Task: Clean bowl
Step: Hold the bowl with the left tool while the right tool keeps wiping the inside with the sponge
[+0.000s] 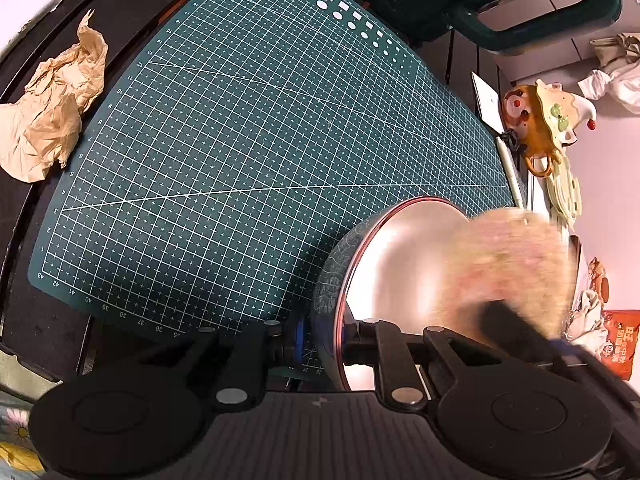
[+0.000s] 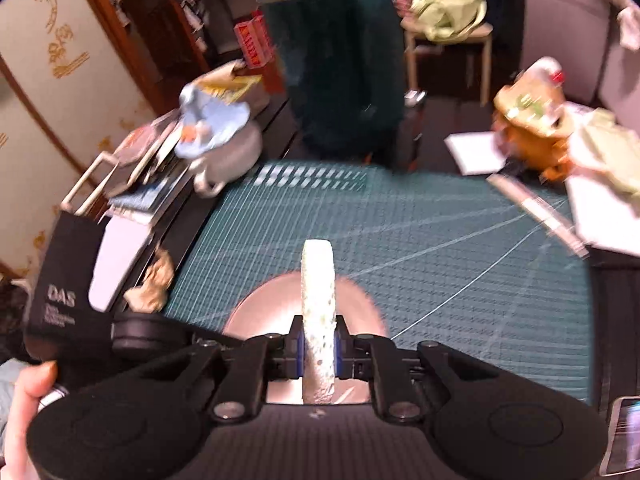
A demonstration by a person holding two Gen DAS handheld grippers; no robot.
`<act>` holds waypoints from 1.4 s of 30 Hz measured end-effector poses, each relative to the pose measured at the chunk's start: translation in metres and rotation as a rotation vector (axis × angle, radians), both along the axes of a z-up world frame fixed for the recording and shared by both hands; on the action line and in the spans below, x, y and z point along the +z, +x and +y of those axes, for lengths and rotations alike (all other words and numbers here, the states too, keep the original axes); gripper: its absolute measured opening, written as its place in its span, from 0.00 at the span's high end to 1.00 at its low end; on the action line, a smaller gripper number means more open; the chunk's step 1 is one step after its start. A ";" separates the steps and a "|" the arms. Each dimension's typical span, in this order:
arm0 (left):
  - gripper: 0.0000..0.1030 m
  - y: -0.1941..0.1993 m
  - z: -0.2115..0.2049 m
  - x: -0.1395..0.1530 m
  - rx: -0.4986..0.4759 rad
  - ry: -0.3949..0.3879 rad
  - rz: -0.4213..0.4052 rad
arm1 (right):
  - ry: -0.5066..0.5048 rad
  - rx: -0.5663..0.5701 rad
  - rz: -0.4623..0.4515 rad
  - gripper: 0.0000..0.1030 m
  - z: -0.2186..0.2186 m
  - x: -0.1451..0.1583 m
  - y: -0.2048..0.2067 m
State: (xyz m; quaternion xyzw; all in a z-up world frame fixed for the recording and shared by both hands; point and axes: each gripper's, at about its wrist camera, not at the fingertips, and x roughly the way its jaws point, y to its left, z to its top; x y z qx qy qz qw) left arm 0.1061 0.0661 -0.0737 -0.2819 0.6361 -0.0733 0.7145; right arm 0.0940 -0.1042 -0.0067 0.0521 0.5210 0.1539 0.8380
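In the left wrist view the bowl (image 1: 400, 272) stands tilted on its side over the green cutting mat (image 1: 260, 140). It has a pale shiny inside, a red rim and a grey patterned outside. My left gripper (image 1: 320, 346) is shut on the rim, one finger inside and one outside. A blurred yellowish sponge (image 1: 516, 256) lies against the inside of the bowl, with a dark finger of the right gripper (image 1: 516, 324) behind it. In the right wrist view my right gripper (image 2: 318, 350) is shut on the sponge (image 2: 317, 280), which stands edge-on over the bowl (image 2: 264, 312).
Crumpled brown paper (image 1: 52, 112) lies left of the mat. A dark green case (image 1: 520, 8) stands at the far edge. A ceramic figurine (image 1: 548, 120), papers and a snack packet (image 1: 620, 344) crowd the right side. A white pot (image 2: 224, 140), a black box (image 2: 64, 280) and a phone (image 2: 626, 436) are nearby.
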 end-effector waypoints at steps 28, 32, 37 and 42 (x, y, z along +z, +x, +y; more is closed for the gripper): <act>0.84 0.002 -0.002 0.000 0.003 -0.008 0.005 | -0.014 0.010 0.024 0.88 0.004 -0.005 0.001; 0.85 0.002 -0.001 0.001 0.005 -0.011 0.007 | -0.024 0.003 0.076 0.88 0.008 -0.024 0.007; 0.84 0.001 0.001 0.000 0.002 -0.009 0.005 | -0.101 -0.007 0.058 0.88 0.006 -0.026 0.005; 0.84 0.002 0.003 -0.003 0.001 -0.011 0.005 | -0.162 -0.016 -0.017 0.88 0.002 -0.006 -0.004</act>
